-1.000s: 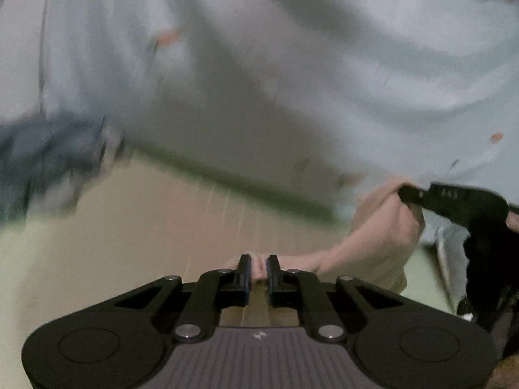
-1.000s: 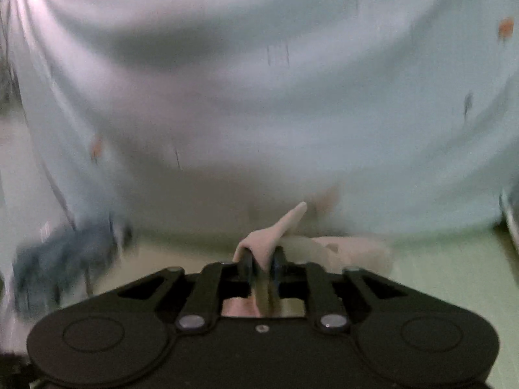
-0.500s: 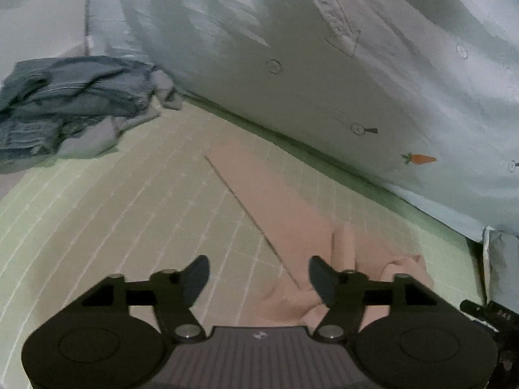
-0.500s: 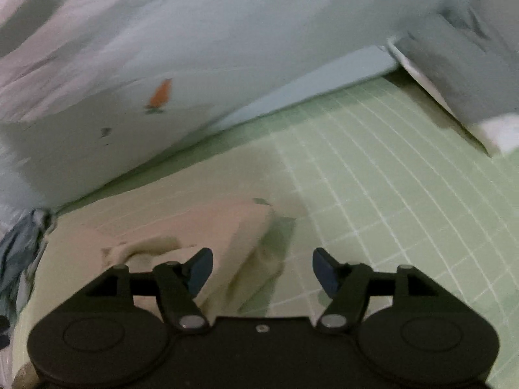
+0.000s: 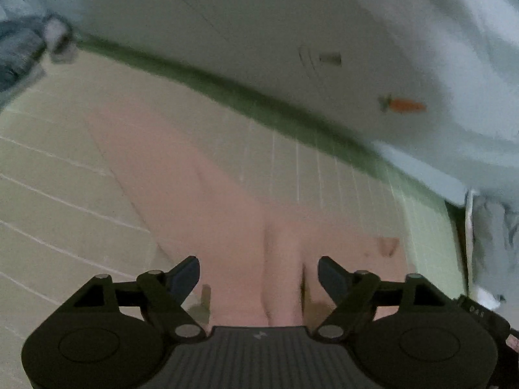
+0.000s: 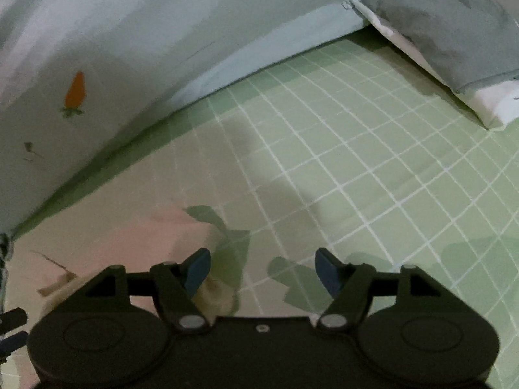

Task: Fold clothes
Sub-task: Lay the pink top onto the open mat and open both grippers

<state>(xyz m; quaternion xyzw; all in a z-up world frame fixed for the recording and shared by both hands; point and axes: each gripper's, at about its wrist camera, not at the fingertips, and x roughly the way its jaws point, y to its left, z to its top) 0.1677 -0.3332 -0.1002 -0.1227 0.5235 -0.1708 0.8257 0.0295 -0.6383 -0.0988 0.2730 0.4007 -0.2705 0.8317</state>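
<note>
Left tool (image 5: 258,275) gapes, jaws just narrowing a little, nothing gripped: the pink garment (image 5: 227,207) lies flat on the bed straight ahead, stretching away leftward. Right tool (image 6: 261,270), open and empty, has it off left.

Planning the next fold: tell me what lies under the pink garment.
The pink garment lies flat on the green checked sheet, which shows on all sides of it. Whatever is directly beneath the cloth is covered; no bulge suggests anything else.
</note>
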